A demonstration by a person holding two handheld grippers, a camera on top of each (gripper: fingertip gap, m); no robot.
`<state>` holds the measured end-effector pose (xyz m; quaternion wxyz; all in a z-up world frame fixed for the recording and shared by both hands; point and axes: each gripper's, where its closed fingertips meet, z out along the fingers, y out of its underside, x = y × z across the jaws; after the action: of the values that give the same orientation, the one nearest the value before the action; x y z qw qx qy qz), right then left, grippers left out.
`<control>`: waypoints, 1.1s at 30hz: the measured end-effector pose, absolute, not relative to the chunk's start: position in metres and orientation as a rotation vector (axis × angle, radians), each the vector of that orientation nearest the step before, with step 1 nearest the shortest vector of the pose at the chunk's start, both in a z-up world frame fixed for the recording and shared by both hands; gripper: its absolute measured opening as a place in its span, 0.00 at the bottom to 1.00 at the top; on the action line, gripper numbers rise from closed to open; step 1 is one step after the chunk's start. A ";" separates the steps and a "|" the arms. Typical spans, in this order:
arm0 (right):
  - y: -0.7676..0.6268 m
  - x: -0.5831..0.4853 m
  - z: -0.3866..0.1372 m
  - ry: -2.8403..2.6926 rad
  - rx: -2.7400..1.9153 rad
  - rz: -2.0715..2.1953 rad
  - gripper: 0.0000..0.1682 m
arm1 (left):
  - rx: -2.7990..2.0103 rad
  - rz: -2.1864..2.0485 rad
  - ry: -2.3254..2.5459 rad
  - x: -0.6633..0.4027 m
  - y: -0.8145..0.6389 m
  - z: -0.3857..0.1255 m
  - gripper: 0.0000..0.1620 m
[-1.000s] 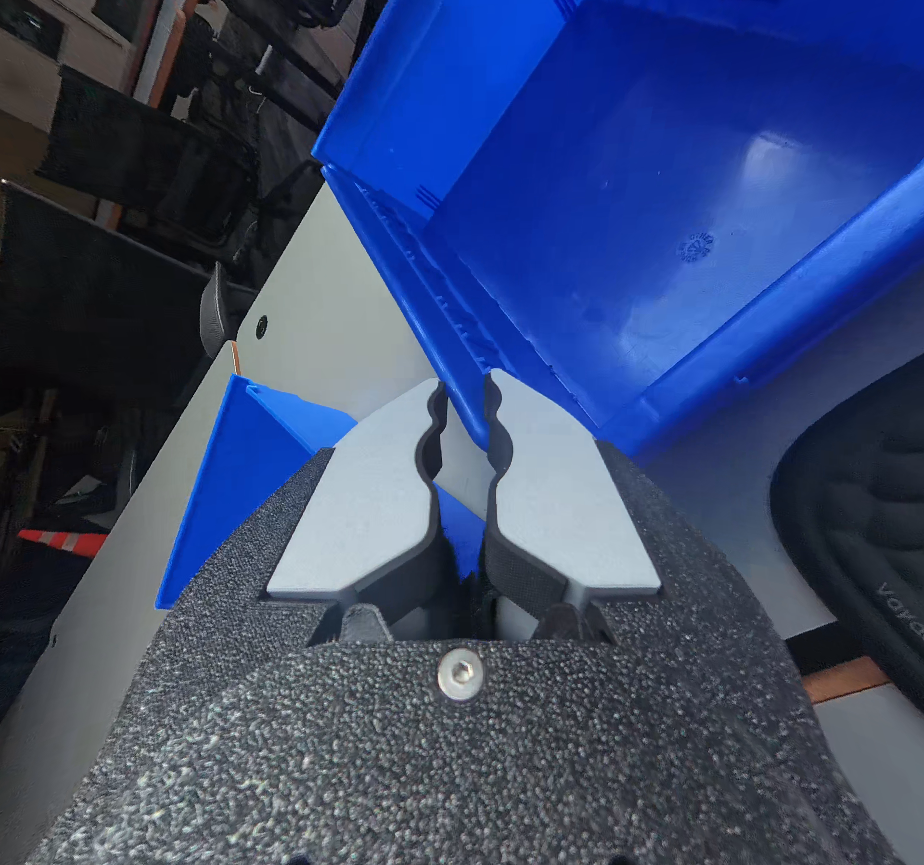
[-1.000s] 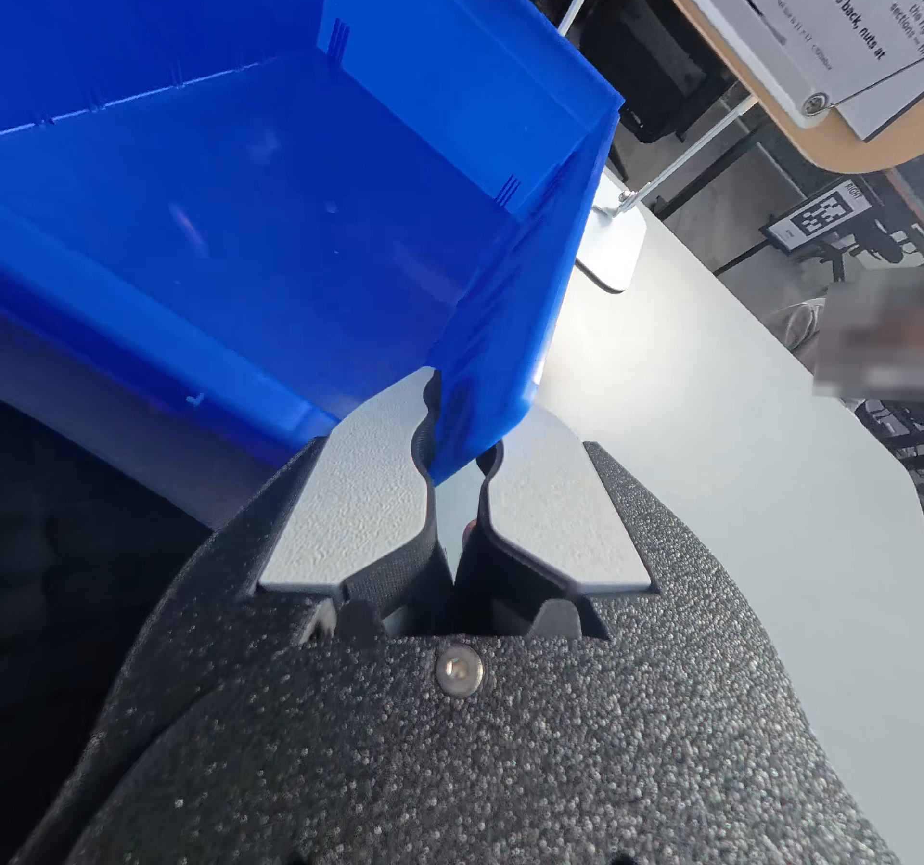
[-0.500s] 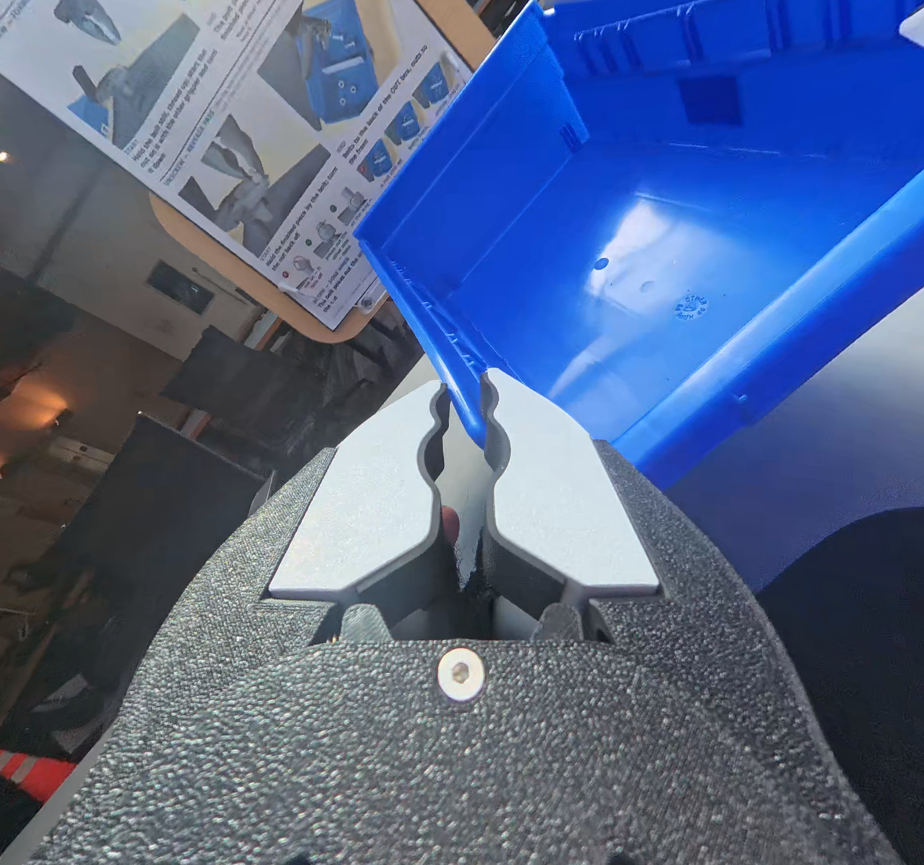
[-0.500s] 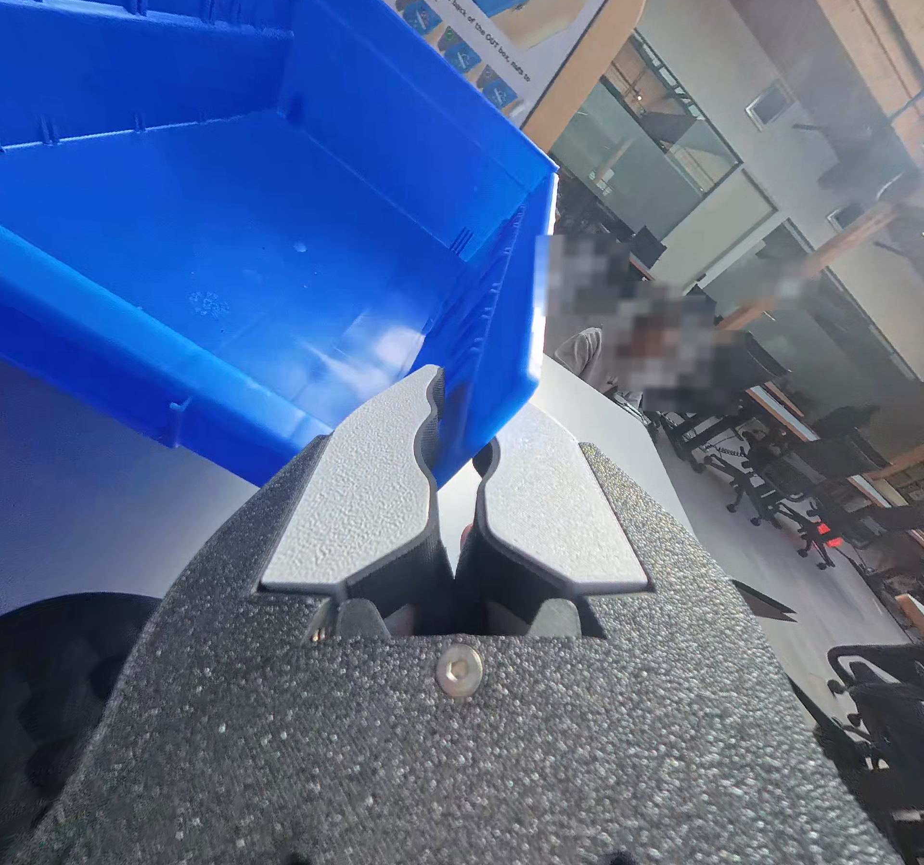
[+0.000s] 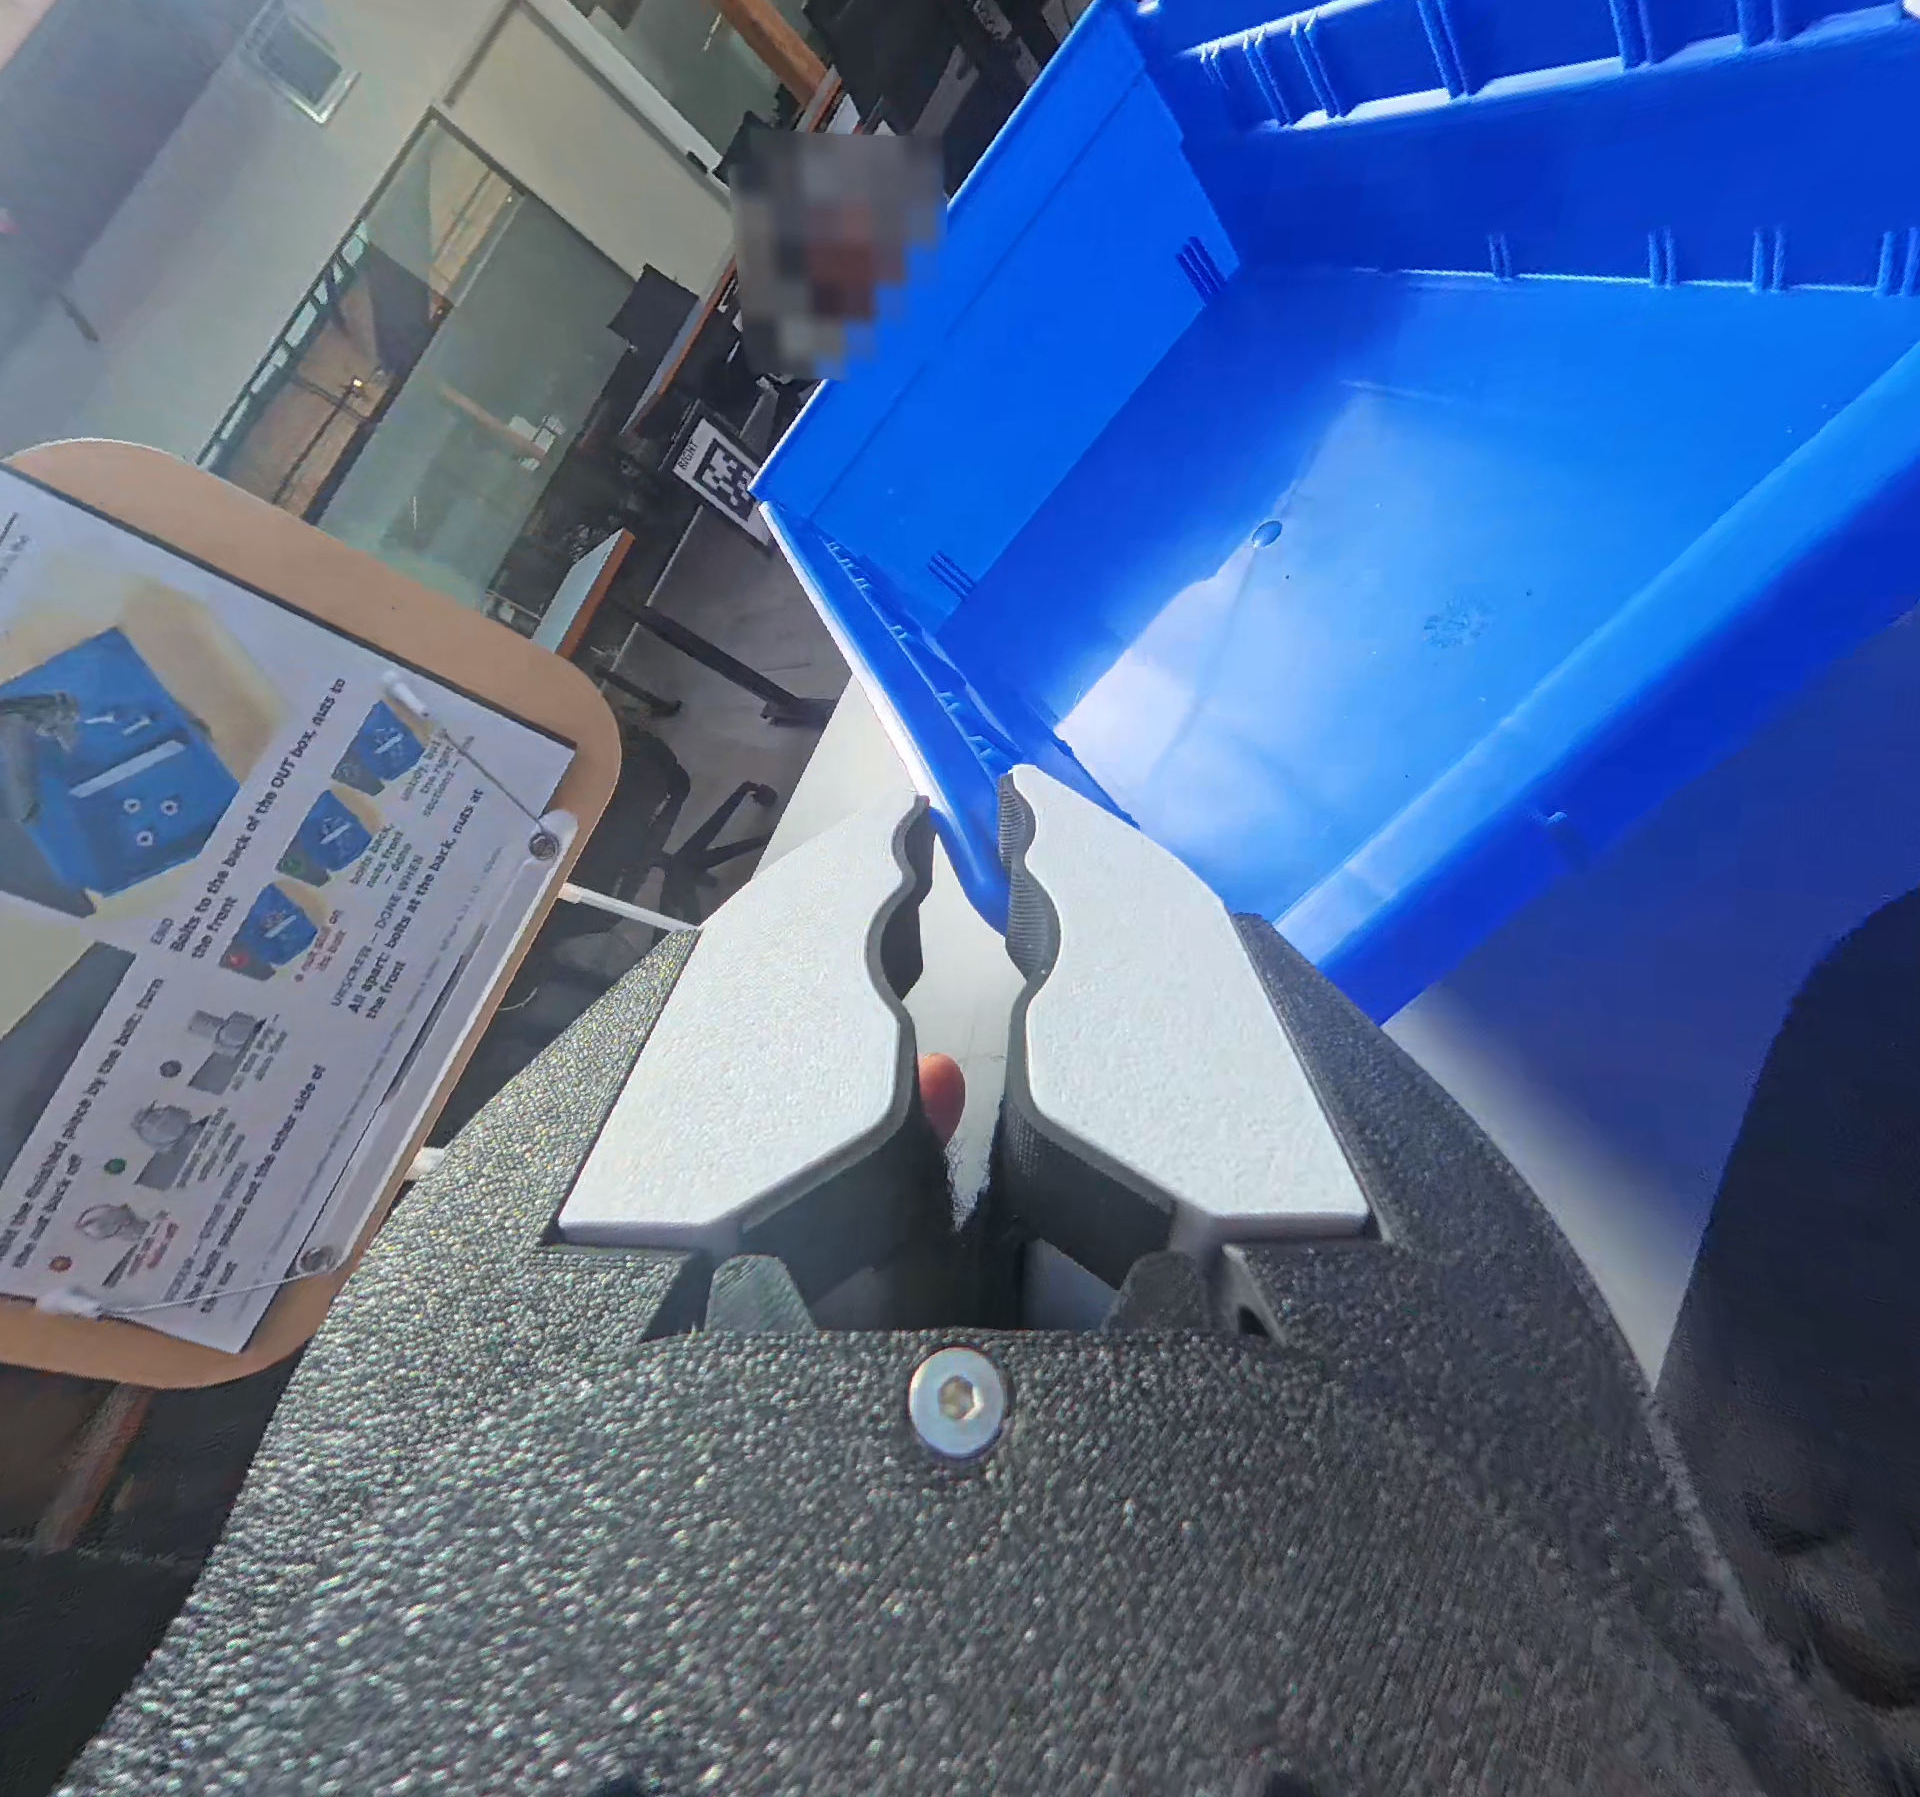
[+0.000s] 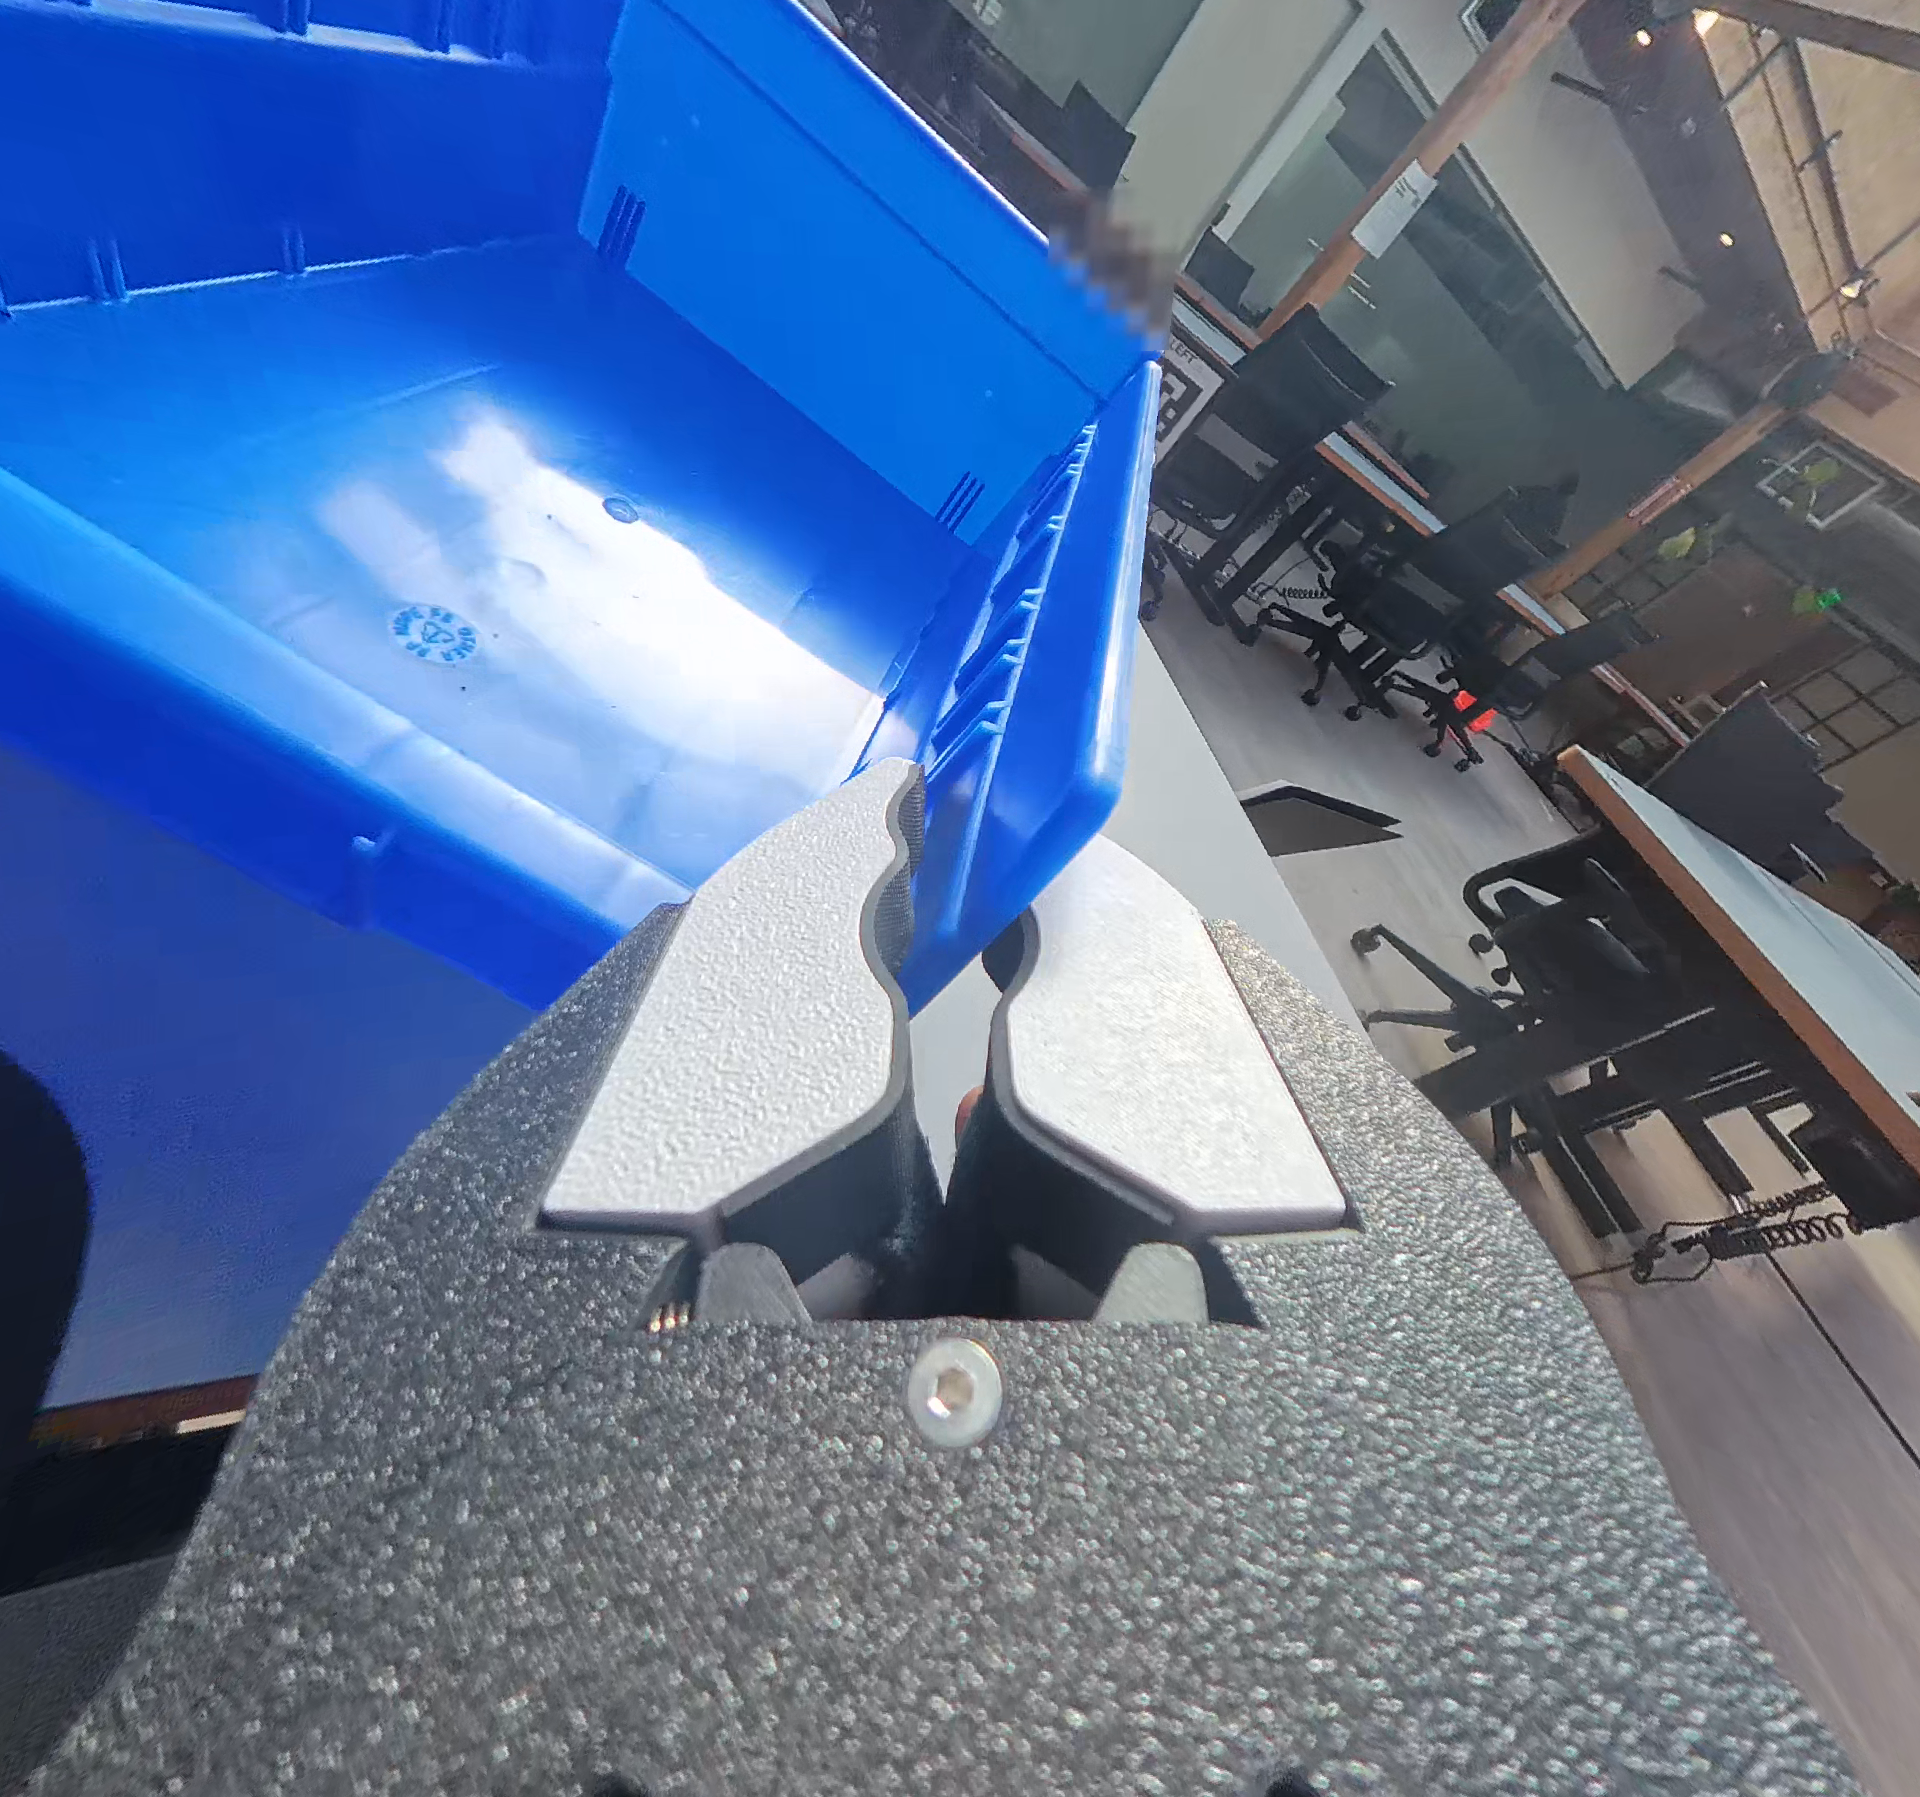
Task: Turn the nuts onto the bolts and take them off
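Since a second ago the bin has tipped up off the table, room and glass walls now behind it. Left wrist view: the left gripper [image 5: 966,828] is nearly closed, pinching the bin [image 5: 1403,521] by its left wall rim; a poster board [image 5: 312,874] stands alongside. Right wrist view: the right gripper [image 6: 971,859] clamps the right wall rim of the bin [image 6: 520,459]. Its floor is bare. No nuts or bolts show anywhere, so progress on threading cannot be judged.
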<state>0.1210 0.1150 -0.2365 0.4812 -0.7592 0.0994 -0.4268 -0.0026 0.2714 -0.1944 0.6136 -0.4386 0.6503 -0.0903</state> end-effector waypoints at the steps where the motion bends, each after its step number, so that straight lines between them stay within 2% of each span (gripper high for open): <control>1: 0.109 0.127 -0.240 0.259 -1.857 -1.051 0.04 | -0.998 -0.220 1.512 0.006 0.268 -0.198 0.07; 16: 0.079 0.160 -0.273 0.400 -1.949 -1.072 0.05 | -0.974 -0.331 1.577 0.061 0.250 -0.237 0.07; 22: 0.077 0.161 -0.284 0.424 -1.982 -1.002 0.09 | -1.029 -0.394 1.576 0.061 0.249 -0.250 0.12; 26: 0.070 0.160 -0.274 0.426 -1.921 -0.940 0.40 | -0.979 -0.416 1.496 0.049 0.250 -0.228 0.28; 33: 0.054 0.141 -0.248 0.429 -1.869 -0.764 0.69 | -1.087 -0.609 1.392 0.000 0.256 -0.180 0.45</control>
<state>0.1407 0.0541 -0.2476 0.5131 -0.7771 0.1784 -0.3178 -0.0005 0.2557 -0.1805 0.5944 -0.4680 0.5992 -0.2619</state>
